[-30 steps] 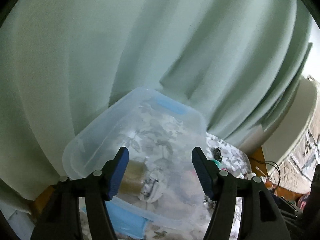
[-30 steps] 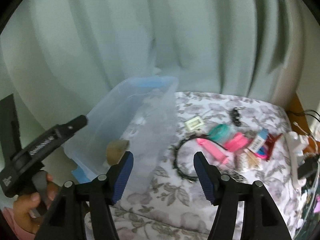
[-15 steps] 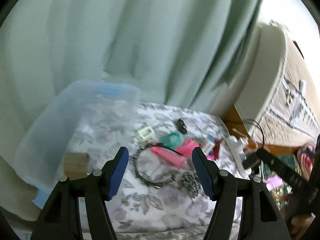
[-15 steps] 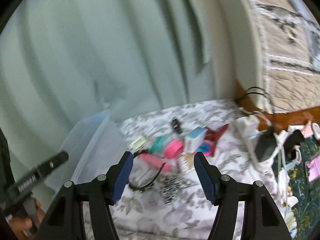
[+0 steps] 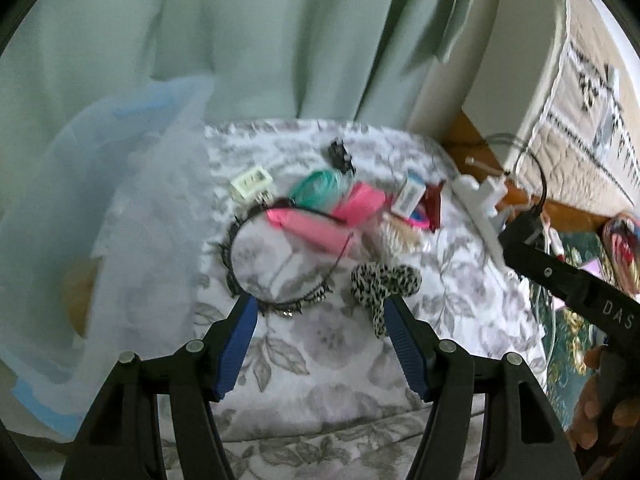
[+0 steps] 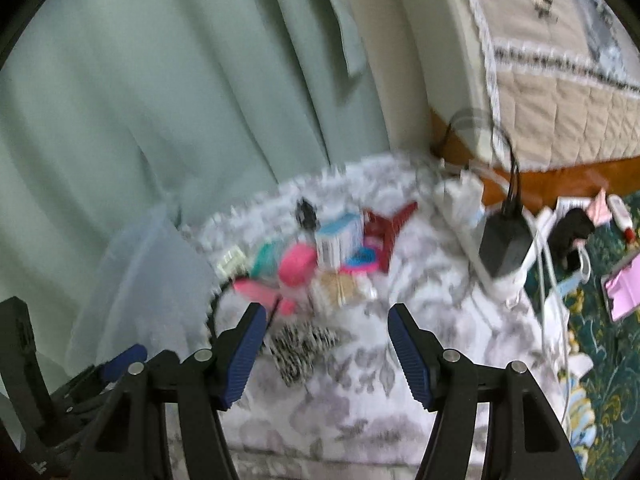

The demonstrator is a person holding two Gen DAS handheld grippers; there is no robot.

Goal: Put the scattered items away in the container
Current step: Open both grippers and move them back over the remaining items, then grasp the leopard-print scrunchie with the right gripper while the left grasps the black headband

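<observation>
Two grippers hang over a floral-patterned cloth with their blue-padded tongs spread apart and nothing between them. The left gripper points at a black spiked headband and a leopard-print scrunchie, which lie on the cloth just ahead of its fingertips. Beyond the headband sits a heap of small items: a long pink piece resting across the headband's arc, a teal roll, a pink roll, a small white and blue box, a dark red hair claw, a cream rectangular piece and a little black clip. The clear plastic container stands at the left edge of the cloth, beside the headband, with a brownish tape-like roll blurred behind its wall. The right gripper faces the same heap from the other side, the scrunchie lying just beyond its left finger; this view is smeared. A white power strip with a black adapter lies to the right of the cloth. A pale green curtain hangs behind.
</observation>
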